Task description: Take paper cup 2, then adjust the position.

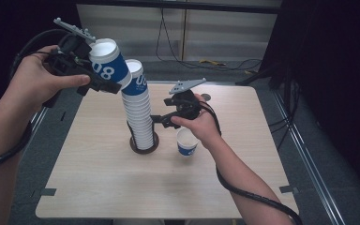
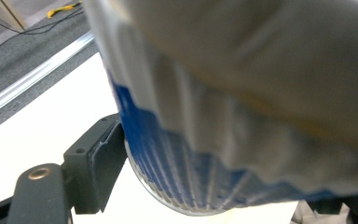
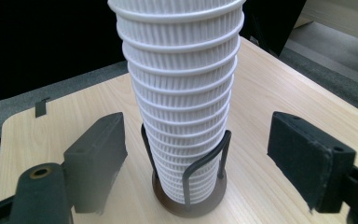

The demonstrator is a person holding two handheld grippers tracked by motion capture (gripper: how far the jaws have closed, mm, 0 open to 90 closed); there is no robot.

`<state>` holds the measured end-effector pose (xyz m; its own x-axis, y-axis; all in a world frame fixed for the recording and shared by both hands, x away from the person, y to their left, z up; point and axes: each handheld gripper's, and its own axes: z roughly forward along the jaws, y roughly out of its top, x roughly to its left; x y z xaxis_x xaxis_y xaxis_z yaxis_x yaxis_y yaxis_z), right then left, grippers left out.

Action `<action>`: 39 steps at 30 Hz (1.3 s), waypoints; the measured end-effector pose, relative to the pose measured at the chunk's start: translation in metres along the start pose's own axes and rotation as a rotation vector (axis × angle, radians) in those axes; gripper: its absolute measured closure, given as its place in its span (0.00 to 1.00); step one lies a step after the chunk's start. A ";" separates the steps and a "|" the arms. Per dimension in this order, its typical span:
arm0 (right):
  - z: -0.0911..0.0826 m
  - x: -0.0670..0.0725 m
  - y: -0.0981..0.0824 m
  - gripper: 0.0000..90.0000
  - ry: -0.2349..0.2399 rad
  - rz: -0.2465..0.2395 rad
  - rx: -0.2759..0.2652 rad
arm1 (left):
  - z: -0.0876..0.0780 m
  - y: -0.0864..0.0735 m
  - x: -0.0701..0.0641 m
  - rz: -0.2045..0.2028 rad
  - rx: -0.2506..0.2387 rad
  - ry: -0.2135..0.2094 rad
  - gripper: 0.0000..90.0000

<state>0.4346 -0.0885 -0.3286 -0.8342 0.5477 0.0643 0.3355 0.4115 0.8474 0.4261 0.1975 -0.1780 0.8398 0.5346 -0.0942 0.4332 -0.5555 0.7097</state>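
L gripper [image 1: 104, 82] clamped on the top cup [image 1: 108, 61], tilted off the stack [image 1: 139, 119]. R gripper [image 1: 158, 120], jaws released, should've braced the stack while L lifted straight.

A tilted blue-and-white ribbed paper cup [image 1: 108, 64] sits at ten o'clock above the tall cup stack [image 1: 139, 117] at centre.

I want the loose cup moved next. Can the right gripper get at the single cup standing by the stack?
Probably yes. The right gripper is open, with nothing between its fingers, and the single cup stands upright just below that hand with bare table around it. The stack sits to one side, not between.
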 end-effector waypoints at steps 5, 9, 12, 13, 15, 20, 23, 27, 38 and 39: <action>-0.004 0.000 -0.003 0.21 -0.004 0.000 0.003 | 0.002 -0.003 -0.007 0.013 -0.021 -0.022 0.22; -0.005 0.000 -0.008 0.21 -0.005 0.000 0.015 | 0.003 -0.002 -0.010 0.022 -0.019 -0.030 0.22; -0.005 -0.001 -0.010 0.21 -0.005 0.001 0.016 | 0.000 0.000 -0.014 0.034 -0.026 -0.027 0.22; -0.006 -0.001 -0.011 0.21 -0.002 0.002 0.017 | 0.000 0.001 -0.015 0.041 -0.016 -0.027 0.22; -0.006 -0.002 -0.012 0.20 -0.005 0.002 0.024 | 0.001 0.001 -0.017 0.046 -0.014 -0.032 0.22; -0.008 -0.003 -0.014 0.20 -0.006 0.003 0.026 | 0.009 -0.001 -0.024 0.055 -0.008 -0.049 0.22; -0.011 -0.002 -0.015 0.20 -0.007 0.001 0.023 | 0.017 -0.003 -0.027 0.058 -0.004 -0.067 0.22; -0.014 -0.003 -0.017 0.20 -0.006 -0.003 0.029 | 0.029 -0.003 -0.031 0.064 0.003 -0.089 0.22; -0.024 -0.008 -0.027 0.18 -0.007 0.004 0.039 | 0.063 -0.002 -0.046 0.095 0.036 -0.134 0.22; -0.026 -0.009 -0.029 0.18 -0.006 0.008 0.035 | 0.065 -0.002 -0.046 0.100 0.043 -0.138 0.22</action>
<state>0.4208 -0.1239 -0.3396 -0.8288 0.5554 0.0680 0.3574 0.4319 0.8281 0.4073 0.1329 -0.2206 0.9150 0.3847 -0.1216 0.3565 -0.6296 0.6903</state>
